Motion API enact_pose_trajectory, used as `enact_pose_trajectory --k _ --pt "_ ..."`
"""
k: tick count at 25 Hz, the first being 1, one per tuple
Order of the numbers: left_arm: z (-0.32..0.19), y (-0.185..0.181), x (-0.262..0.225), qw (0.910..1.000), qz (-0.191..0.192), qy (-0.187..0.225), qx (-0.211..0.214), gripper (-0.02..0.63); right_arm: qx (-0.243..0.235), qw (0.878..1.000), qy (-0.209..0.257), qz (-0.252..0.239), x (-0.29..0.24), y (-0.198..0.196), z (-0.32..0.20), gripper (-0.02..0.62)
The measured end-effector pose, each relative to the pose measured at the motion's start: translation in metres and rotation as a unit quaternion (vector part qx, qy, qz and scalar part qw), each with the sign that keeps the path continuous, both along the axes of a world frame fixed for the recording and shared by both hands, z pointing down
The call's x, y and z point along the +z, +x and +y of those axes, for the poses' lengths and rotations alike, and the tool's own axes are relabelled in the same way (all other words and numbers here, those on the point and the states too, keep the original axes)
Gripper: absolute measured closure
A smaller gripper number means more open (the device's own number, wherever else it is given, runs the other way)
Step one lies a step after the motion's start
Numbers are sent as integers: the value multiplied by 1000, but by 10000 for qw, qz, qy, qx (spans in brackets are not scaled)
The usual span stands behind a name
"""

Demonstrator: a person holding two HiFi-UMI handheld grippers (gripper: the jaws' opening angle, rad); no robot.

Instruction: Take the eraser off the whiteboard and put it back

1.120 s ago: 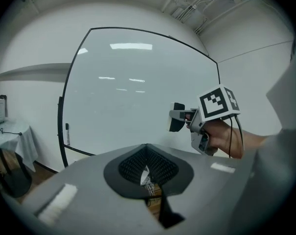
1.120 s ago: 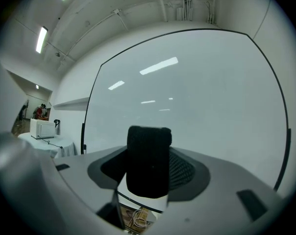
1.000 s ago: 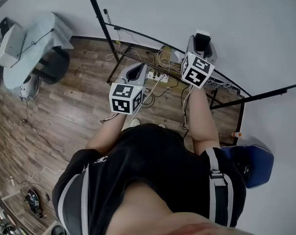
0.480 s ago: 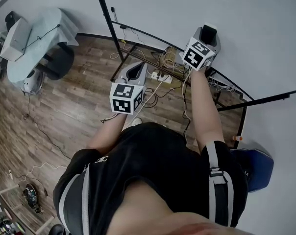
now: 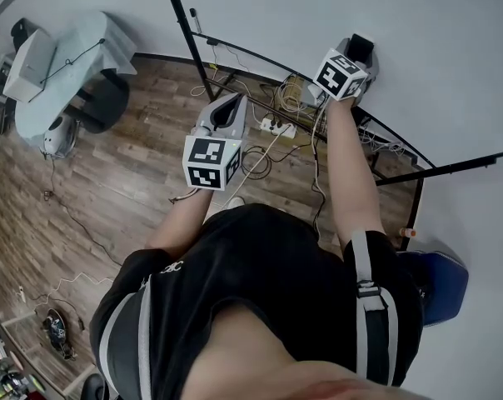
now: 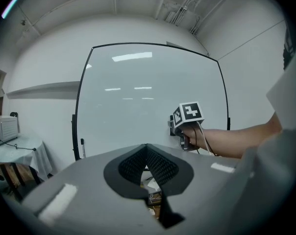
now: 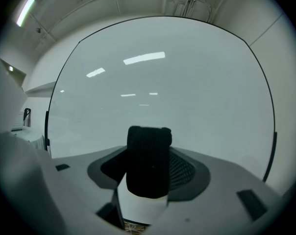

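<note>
Eraser [image 7: 148, 153] is clamped in your R gripper [image 5: 359, 54], jaws wide on its body, right up at whiteboard [image 7: 187, 92]. Looks set for putting back; contact unclear. L gripper [image 6: 147, 164] closed, empty, off whiteboard, prob. to stay clear.

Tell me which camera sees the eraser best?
Right gripper view: the eraser fills the middle, clamped between the jaws. The head view shows only a dark bit on the right gripper. The left gripper view shows it too small to tell.
</note>
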State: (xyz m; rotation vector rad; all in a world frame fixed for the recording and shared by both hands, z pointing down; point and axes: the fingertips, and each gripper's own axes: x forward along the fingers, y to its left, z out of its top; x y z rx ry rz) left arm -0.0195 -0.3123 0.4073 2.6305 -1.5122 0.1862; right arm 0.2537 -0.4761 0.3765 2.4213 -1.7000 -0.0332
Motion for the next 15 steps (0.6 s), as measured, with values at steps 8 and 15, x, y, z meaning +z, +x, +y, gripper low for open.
enact_pose_trajectory --k 8,15 --pt "0 -3 -4 9998 -5 167 -70 597 54 9999 -5 118 1 11 -13 357" --pt "-4 -8 2 9999 60 84 -84 597 23 9996 153 239 -1 10 -12 357"
